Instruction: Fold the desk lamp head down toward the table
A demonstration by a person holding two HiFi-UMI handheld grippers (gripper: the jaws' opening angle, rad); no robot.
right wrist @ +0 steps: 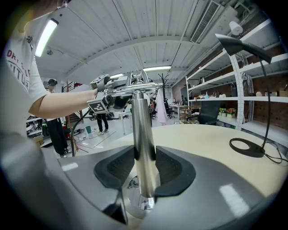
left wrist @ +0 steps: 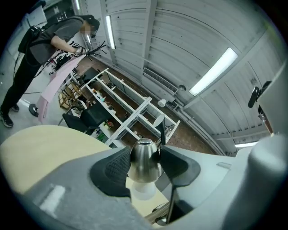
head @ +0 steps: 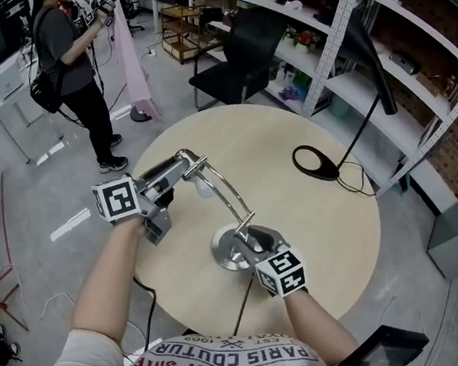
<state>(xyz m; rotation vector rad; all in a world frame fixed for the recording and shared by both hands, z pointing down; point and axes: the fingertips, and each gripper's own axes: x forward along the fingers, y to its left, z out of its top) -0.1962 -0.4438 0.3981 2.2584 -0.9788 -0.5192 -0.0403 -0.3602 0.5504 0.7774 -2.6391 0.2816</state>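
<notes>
Left tongs are clamping the silver lamp head above the worktop; right tongs are gripping the upright stem over the base. Folding appears under way; next, the head likely needs swinging downward while the stem is braced.

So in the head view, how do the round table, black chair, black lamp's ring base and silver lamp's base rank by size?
1. round table
2. black chair
3. ring base and silver base look alike; the silver one is nearer and partly covered, so unranked.
</notes>
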